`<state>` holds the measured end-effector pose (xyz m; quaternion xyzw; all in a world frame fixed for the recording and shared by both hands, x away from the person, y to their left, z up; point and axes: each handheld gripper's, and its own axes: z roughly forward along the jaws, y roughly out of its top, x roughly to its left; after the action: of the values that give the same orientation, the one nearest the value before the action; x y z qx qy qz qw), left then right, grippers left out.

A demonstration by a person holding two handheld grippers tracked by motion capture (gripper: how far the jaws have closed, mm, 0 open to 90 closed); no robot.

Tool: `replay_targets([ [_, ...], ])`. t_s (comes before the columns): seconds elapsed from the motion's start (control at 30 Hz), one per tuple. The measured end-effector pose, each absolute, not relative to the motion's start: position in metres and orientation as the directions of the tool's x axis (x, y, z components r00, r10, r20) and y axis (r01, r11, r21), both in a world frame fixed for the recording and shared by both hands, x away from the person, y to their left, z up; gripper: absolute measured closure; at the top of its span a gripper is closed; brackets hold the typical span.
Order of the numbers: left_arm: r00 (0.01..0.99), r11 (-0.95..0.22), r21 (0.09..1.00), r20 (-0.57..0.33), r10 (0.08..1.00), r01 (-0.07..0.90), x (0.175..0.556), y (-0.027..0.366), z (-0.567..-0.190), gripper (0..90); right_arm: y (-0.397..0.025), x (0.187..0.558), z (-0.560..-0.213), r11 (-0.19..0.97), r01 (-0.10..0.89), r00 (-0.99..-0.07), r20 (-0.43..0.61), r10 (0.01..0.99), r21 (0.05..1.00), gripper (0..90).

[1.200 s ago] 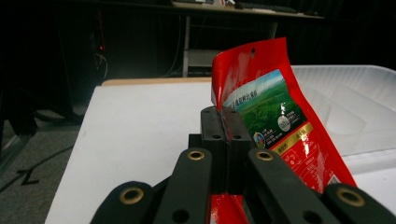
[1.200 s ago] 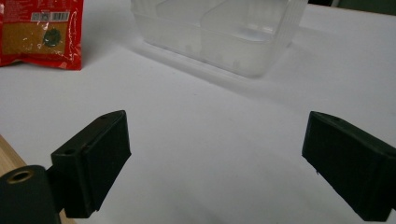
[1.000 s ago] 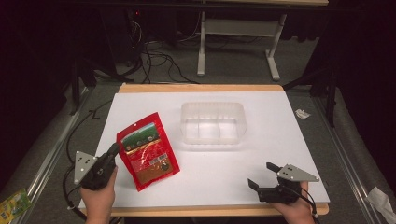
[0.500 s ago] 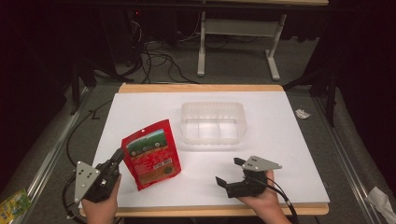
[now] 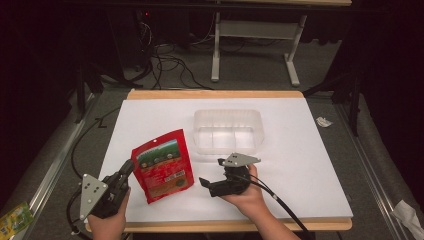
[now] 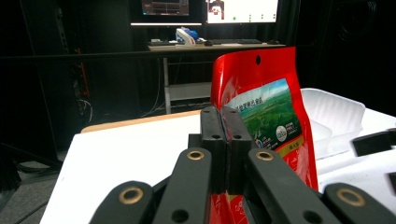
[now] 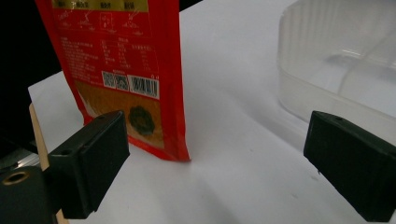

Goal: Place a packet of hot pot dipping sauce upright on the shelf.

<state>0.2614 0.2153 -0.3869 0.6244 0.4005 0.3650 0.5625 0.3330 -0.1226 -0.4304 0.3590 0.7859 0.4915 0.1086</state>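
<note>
A red snack pouch (image 5: 162, 165) with a green field picture stands tilted on the white table top (image 5: 300, 165), held up at its left edge. My left gripper (image 5: 130, 166) is shut on that edge; in the left gripper view its jaws (image 6: 226, 140) pinch the pouch (image 6: 266, 102). My right gripper (image 5: 211, 171) is open just right of the pouch, jaws pointing at it. In the right gripper view its own jaws (image 7: 224, 163) stand wide apart, the pouch's back (image 7: 121, 60) beyond the left pad (image 7: 93, 158).
A clear plastic compartment tray (image 5: 227, 131) stands empty behind the right gripper, also seen as the tray (image 7: 345, 60) and the tray (image 6: 336, 112). A crumpled scrap (image 5: 323, 121) lies off the table's right edge. A green packet (image 5: 15, 217) lies on the floor at left.
My right gripper has moved left and a little away from the front edge, up close to the pouch. The left gripper has drawn slightly back, still holding the pouch.
</note>
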Motion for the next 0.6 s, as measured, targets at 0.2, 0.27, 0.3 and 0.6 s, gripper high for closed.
replay_targets([
  [0.2,0.424,-0.038,0.995,-0.004,0.906,0.089,0.262,0.215,-0.387,90.0,-0.101,0.345,-0.431,0.253,0.458,-0.720,0.189,0.668,0.852,9.5],
  [0.27,0.428,-0.037,0.996,-0.003,0.904,0.086,0.262,0.215,-0.386,90.0,-0.090,0.350,-0.430,0.248,0.457,-0.730,0.201,0.654,0.854,12.5],
  [0.3,0.430,-0.038,0.996,-0.001,0.903,0.084,0.262,0.215,-0.386,90.0,-0.086,0.352,-0.429,0.250,0.456,-0.734,0.202,0.648,0.854,14.7],
  [0.6,0.441,-0.046,0.996,0.011,0.898,0.071,0.261,0.214,-0.385,90.0,-0.055,0.361,-0.424,0.246,0.432,-0.777,0.220,0.590,0.867,41.2],
])
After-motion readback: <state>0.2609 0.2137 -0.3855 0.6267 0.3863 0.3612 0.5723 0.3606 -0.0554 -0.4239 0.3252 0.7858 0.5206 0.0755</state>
